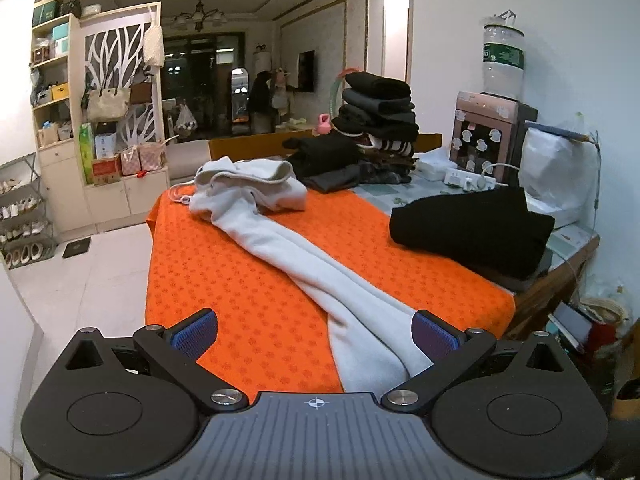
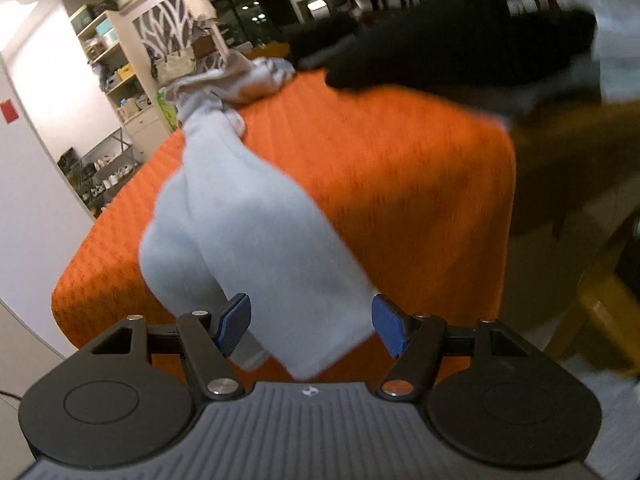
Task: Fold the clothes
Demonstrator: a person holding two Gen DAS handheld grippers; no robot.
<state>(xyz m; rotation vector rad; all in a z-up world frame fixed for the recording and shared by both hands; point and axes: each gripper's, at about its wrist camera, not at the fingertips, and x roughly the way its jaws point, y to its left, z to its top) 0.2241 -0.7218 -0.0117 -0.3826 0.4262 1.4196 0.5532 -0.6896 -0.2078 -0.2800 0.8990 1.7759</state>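
Left claw (image 1: 315, 332) and right claw (image 2: 311, 326) agape

Pale grey sweatpants (image 1: 280, 236), unfolded, stretched lengthwise over the orange-covered worktop (image 1: 224, 276): waist bunched in a heap at the far end, legs side by side running to the near edge. Folded black garment (image 1: 472, 224) lying flat to the right, apart.

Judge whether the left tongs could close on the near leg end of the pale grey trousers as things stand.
Probably yes: the left tongs stand open, and the trousers' leg end lies between the pads on the orange cloth, nothing blocking.
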